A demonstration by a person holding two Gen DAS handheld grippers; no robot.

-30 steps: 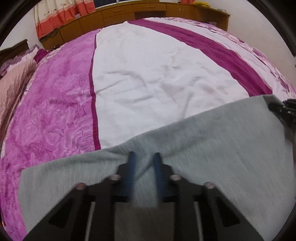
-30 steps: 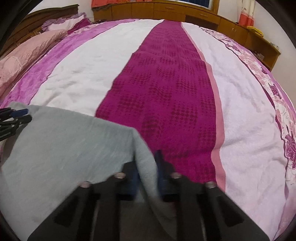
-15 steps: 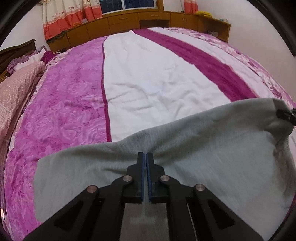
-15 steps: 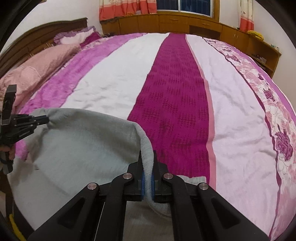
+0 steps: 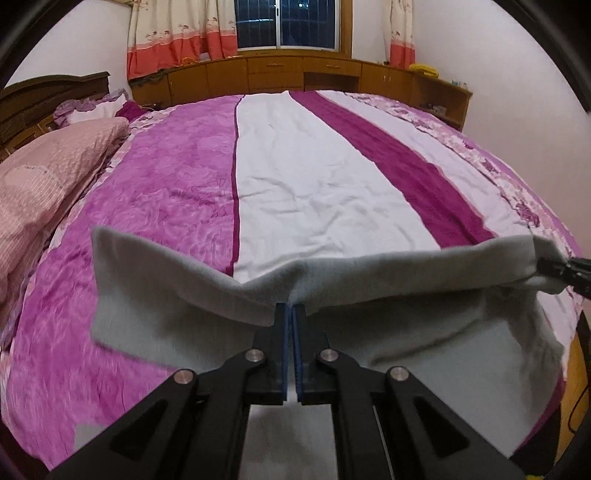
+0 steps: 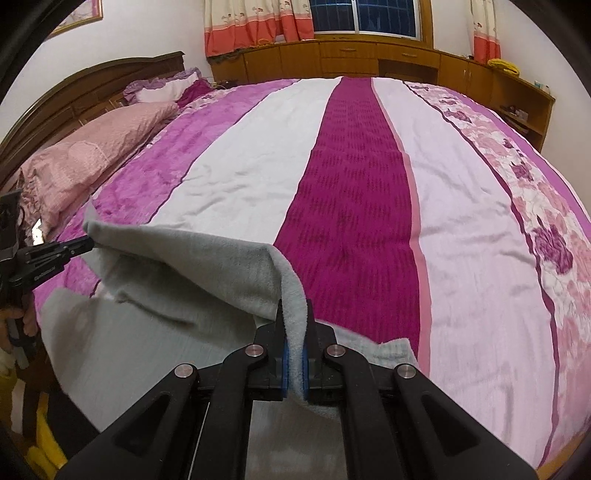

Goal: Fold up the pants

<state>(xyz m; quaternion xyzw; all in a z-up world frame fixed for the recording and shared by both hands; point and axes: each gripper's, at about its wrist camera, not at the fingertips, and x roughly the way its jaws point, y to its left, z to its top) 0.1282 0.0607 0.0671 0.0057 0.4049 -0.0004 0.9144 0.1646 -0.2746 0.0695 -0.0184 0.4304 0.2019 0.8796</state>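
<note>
Bed (image 5: 303, 192), striped purple/white/magenta cover, fills everything ahead of both jaws; wide flat area to lay cloth on.

Pants (image 5: 388, 280): grey fleecy fabric, held up off the bed by its top edge, strung betw. the two grippers, rest hanging down below and behind the jaws toward the near bed edge. Looks soft, light, floppy, no stiffness, sags in the middle, corners droop. Prob. not slippery given the fuzzy nap, but thin edge could creep out of a pinch. Best hold: along the hem/edge at corners, as now, keeping span taut so the fold lands flat.

Left gripper (image 5: 290, 314): jaws together, clamped on the upper edge of the pants just ahead of the tips; loose corner flaps out to its left. Right gripper (image 6: 293, 321): jaws clamped on a thick bunched fold of the pants (image 6: 177, 266) running betw. the pads.

Pillow (image 6: 85, 162), pink, far ahead-left of the right jaws, well apart from the cloth. Headboard (image 6: 92, 88) behind it. Cabinets (image 5: 295, 74) and curtains (image 5: 177, 33) far ahead, past the bed.

Nothing lies on the cover ahead of the jaws; path looks free. Risk, imo: slack middle wrinkling when lowered.
</note>
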